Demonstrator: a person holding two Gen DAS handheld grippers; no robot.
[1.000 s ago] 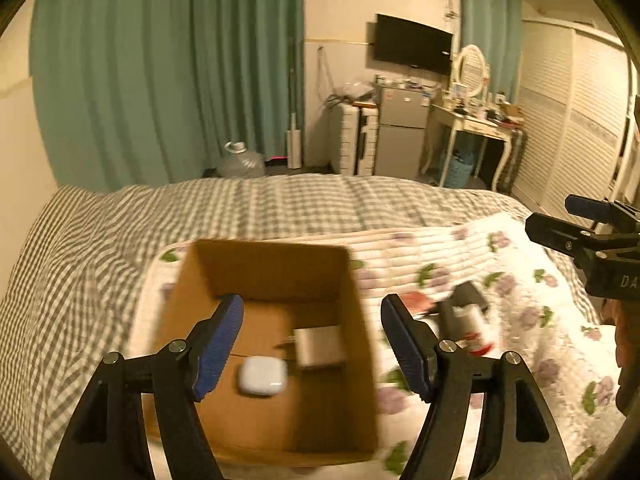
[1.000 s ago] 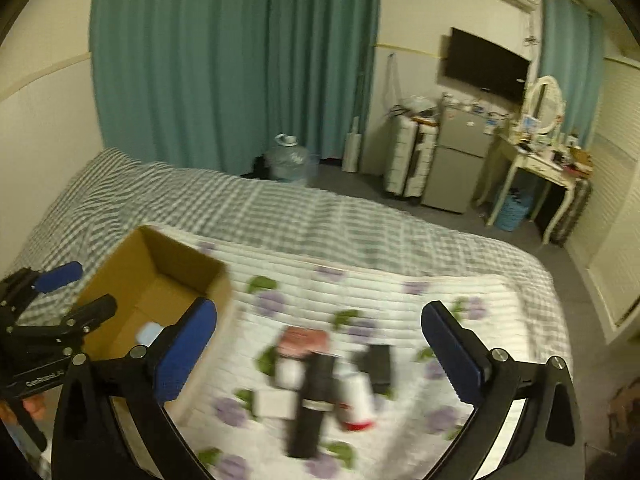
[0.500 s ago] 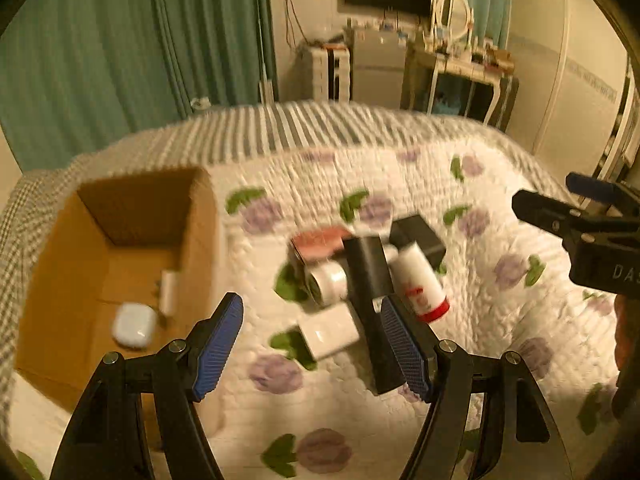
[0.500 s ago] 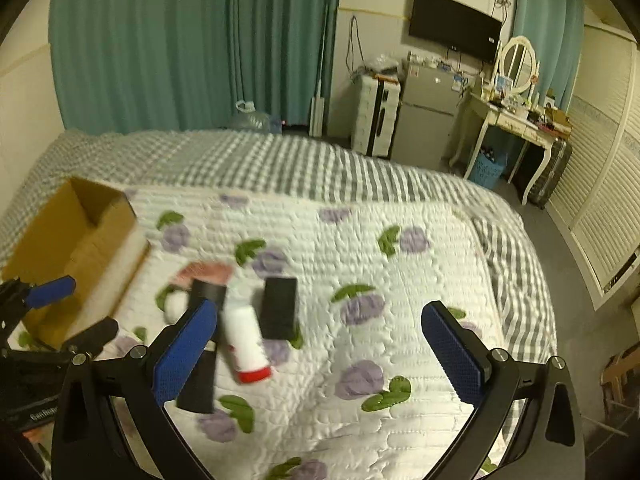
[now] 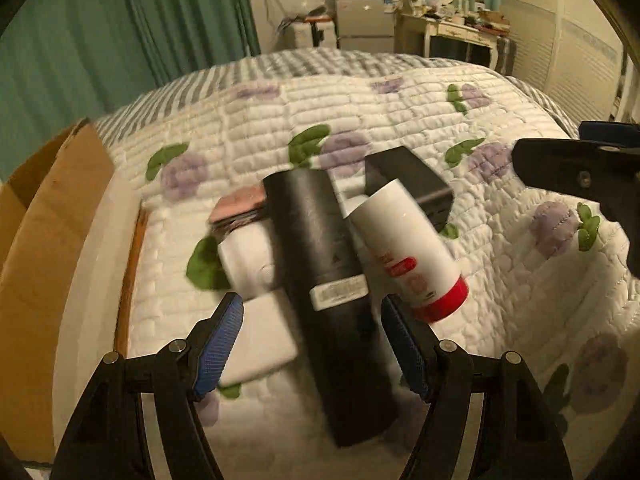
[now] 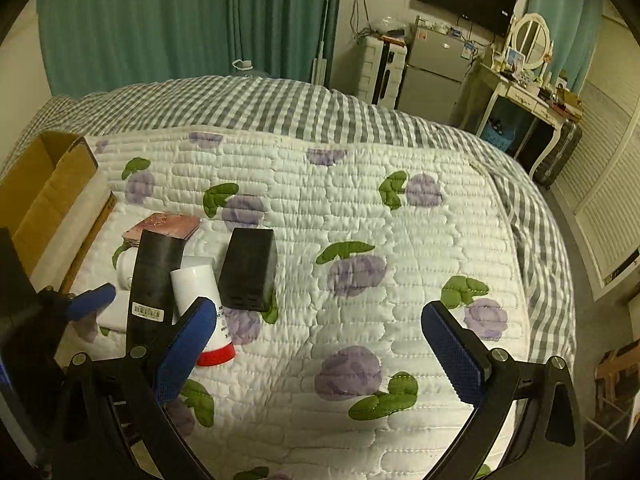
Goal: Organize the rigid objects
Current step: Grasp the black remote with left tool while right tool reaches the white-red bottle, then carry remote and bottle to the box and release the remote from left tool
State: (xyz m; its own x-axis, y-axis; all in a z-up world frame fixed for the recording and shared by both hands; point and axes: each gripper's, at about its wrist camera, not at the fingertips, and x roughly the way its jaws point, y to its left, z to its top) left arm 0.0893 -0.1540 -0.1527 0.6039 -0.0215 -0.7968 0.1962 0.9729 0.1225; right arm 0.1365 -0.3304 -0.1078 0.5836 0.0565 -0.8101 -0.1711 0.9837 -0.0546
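A heap of objects lies on the flowered quilt: a long black box [image 5: 328, 280] [image 6: 152, 276] with a white label, a white bottle with a red cap [image 5: 408, 248] [image 6: 200, 304], a black block [image 5: 412, 184] [image 6: 250, 268], a pink case [image 5: 240, 208] [image 6: 166, 226], a white tub [image 5: 248, 260] and a flat white box [image 5: 264, 344]. My left gripper [image 5: 312, 344] is open, its pads either side of the long black box's near half, just above it. My right gripper [image 6: 320, 352] is open and empty over bare quilt, right of the heap.
A brown cardboard box [image 5: 40, 248] [image 6: 44, 184] stands at the left edge of the quilt. The grey checked bedspread [image 6: 280, 108] lies beyond. Green curtains, a fridge and a dressing table stand at the far wall.
My left gripper has swung from above the cardboard box to the heap and come down close over the long black box. My right gripper has shifted right over the quilt.
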